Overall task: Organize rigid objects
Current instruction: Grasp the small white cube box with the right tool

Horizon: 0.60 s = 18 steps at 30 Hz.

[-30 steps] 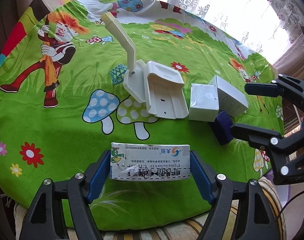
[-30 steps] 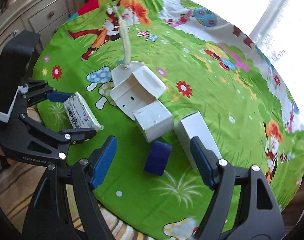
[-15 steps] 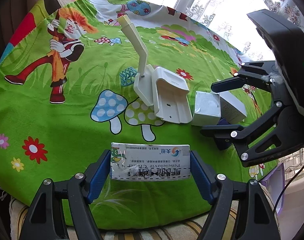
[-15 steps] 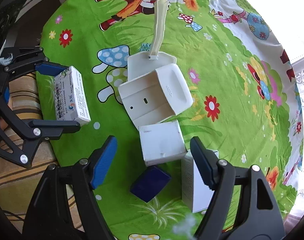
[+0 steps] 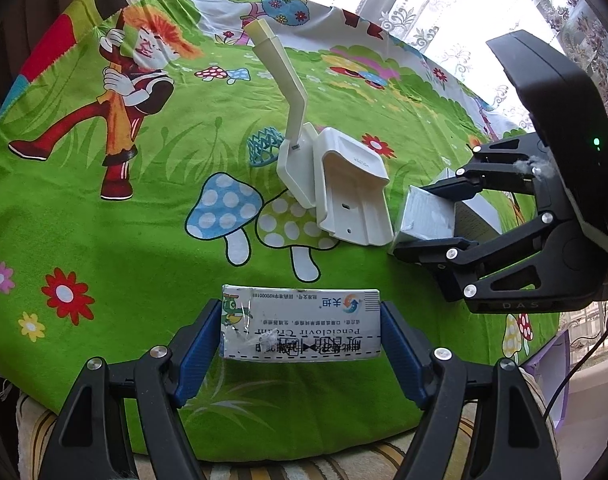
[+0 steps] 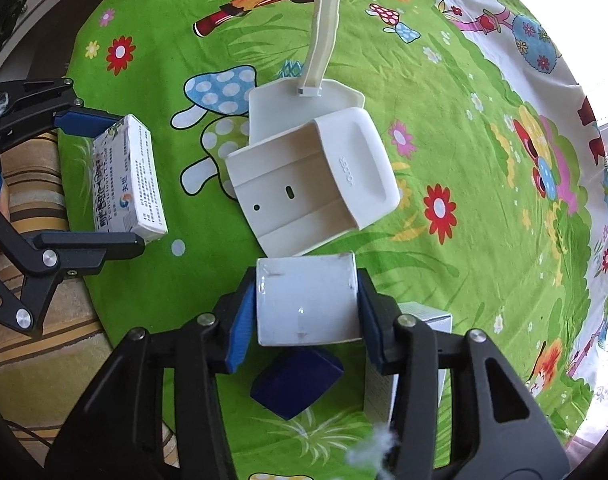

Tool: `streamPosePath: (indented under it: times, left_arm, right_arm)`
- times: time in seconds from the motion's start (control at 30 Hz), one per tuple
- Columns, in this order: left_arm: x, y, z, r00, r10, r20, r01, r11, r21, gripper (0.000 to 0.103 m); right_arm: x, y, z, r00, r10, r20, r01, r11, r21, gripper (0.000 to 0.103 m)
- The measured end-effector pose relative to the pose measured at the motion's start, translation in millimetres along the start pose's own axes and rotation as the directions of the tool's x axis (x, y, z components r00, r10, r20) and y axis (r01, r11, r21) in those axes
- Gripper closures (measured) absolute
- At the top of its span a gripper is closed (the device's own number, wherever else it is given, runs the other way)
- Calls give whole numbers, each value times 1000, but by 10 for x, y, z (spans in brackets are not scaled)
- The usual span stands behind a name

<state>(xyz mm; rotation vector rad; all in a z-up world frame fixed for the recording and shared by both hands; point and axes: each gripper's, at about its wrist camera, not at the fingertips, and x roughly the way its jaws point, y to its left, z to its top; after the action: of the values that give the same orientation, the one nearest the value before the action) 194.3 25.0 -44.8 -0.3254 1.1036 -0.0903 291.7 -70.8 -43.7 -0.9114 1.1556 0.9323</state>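
bottom centre of the right view, the right gripper (image 6: 306,312) is closing, its blue pads on the sides of a white box (image 6: 306,300); a blue block (image 6: 296,382) lies below. at left, the left gripper (image 5: 300,334) clamps a cream carton (image 5: 300,324). beyond, a white holder (image 6: 312,178).

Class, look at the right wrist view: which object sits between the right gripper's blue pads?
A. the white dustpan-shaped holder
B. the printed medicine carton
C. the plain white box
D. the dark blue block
C: the right gripper is closing with the plain white box between its pads, while the printed medicine carton is in the left gripper.
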Motion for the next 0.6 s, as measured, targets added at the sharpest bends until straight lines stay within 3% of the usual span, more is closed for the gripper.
streamPosePath:
  times: [0.17,0.33,0.6]
  left_arm:
    - [-31,3,-7,1000,-2,12,2,1000,-1,26]
    - [-86,-12,-10,999,0,36,0,1000,7,26]
    - [-260,-127,-53,996,7,92,-9,1000,24,26]
  right_arm:
    - [-228,68,-97,994,-37,104,26,994,104,53]
    - [-544,129,-272,970,-90,226,31,968,250,53]
    - [-926,356,-551,937,-193,290,63,913,404,53]
